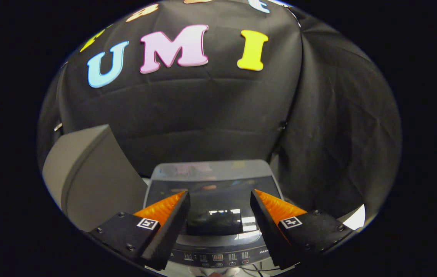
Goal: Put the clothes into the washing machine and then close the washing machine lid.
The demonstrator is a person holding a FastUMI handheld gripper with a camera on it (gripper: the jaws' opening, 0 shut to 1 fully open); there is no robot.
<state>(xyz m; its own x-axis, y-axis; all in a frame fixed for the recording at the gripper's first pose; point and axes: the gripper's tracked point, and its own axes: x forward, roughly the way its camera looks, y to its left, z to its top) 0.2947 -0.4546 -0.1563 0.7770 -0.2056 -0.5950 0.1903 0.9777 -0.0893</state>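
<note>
The gripper point(220, 194) ends in two wedge-shaped jaws that taper to points and stand apart with nothing between them. Each jaw's inner face is ribbed with fine ridges. Behind each wedge sits a flat, blocky mount, fastened with small round screws at its corners. A small square tag point(147, 223) printed with a black-and-white pattern sits on the left mount, and a matching tag point(291, 222) on the right.
</note>
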